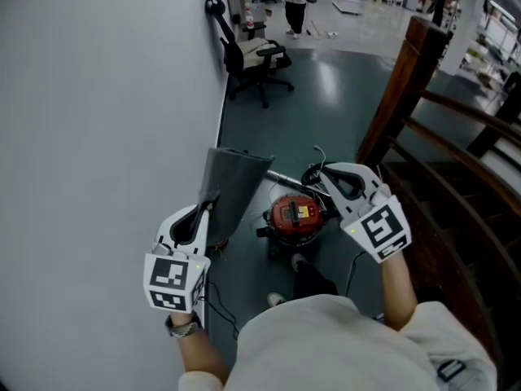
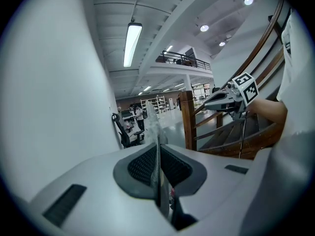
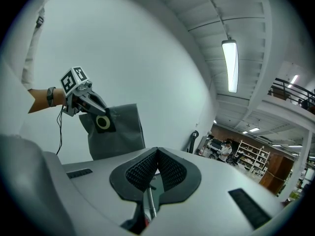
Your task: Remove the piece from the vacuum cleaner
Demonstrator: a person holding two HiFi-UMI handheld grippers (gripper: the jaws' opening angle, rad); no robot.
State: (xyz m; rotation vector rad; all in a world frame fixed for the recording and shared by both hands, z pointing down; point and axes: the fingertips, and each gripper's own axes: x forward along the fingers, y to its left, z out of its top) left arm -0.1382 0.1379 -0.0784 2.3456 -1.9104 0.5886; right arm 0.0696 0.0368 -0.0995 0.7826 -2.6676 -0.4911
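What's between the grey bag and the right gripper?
The red vacuum cleaner, on the floor below them, as the head view shows. The left gripper holds the bag; the right gripper is shut and empty.

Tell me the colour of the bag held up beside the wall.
The bag is grey; the right gripper view shows it best.

The dark green floor (image 1: 326, 88) carries a red vacuum cleaner (image 1: 295, 218), standing below and between the left gripper (image 1: 205, 210) and the right gripper (image 1: 324, 172). Well beyond both grippers, a black office chair (image 1: 252, 59) stands beside the white wall (image 1: 98, 120).
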